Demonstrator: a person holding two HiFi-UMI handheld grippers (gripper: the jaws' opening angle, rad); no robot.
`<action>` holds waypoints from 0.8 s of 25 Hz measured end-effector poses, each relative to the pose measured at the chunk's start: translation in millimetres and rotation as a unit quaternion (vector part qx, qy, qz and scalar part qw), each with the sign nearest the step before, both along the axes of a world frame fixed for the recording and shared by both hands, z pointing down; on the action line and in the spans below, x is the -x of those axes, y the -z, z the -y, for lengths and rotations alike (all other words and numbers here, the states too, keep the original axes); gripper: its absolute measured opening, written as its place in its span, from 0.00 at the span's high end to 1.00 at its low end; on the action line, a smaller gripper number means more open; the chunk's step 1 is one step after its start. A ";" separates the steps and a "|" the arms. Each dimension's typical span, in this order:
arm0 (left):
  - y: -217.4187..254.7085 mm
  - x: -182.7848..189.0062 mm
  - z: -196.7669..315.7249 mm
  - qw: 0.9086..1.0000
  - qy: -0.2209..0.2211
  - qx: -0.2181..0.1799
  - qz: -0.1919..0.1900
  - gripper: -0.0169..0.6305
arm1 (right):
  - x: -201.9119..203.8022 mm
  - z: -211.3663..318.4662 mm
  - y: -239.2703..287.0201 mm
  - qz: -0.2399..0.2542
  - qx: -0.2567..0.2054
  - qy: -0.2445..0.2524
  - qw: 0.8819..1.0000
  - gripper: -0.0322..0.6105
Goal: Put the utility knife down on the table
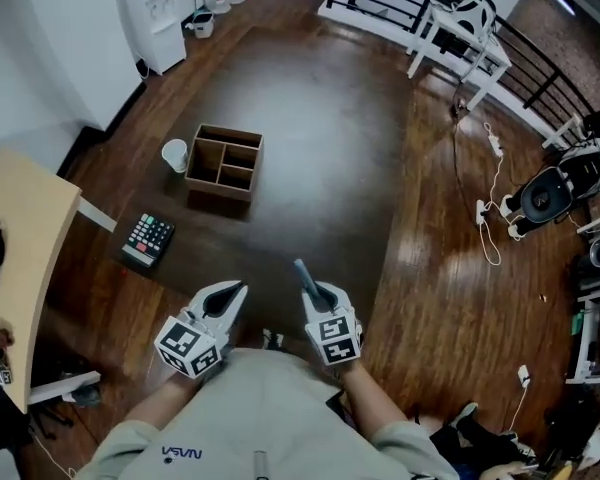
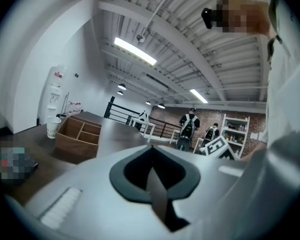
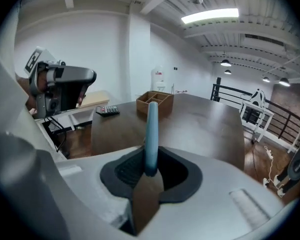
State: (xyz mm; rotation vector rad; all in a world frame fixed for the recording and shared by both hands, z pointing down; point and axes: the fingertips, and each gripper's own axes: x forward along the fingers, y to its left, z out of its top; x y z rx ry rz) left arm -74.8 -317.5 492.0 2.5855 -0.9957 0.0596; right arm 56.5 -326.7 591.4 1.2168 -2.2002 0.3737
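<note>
A blue utility knife (image 1: 306,276) sticks forward and up out of my right gripper (image 1: 315,294), which is shut on its lower end. In the right gripper view the knife's blue handle (image 3: 151,129) rises from between the dark pads (image 3: 122,171), over the near edge of the dark brown table (image 1: 310,138). My left gripper (image 1: 236,290) hovers beside it on the left at the same near edge. Its jaws meet at the tip in the left gripper view (image 2: 151,151), with nothing between them.
A wooden compartment box (image 1: 225,163) stands on the table's left part, a white cup (image 1: 175,154) just left of it and a calculator (image 1: 147,240) nearer me. A light wooden desk (image 1: 20,238) is at far left. Cables (image 1: 490,198) and equipment (image 1: 550,193) lie on the floor at right.
</note>
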 end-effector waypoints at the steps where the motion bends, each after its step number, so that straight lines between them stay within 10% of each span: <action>1: -6.5 -8.8 6.6 1.000 -0.002 0.005 0.007 0.97 | -6.2 6.4 -9.2 -0.008 0.006 0.004 1.000 0.84; 20: -70.1 -64.7 68.0 0.992 -0.036 0.089 0.086 0.97 | -43.6 68.7 -106.4 -0.071 0.090 0.024 0.993 0.84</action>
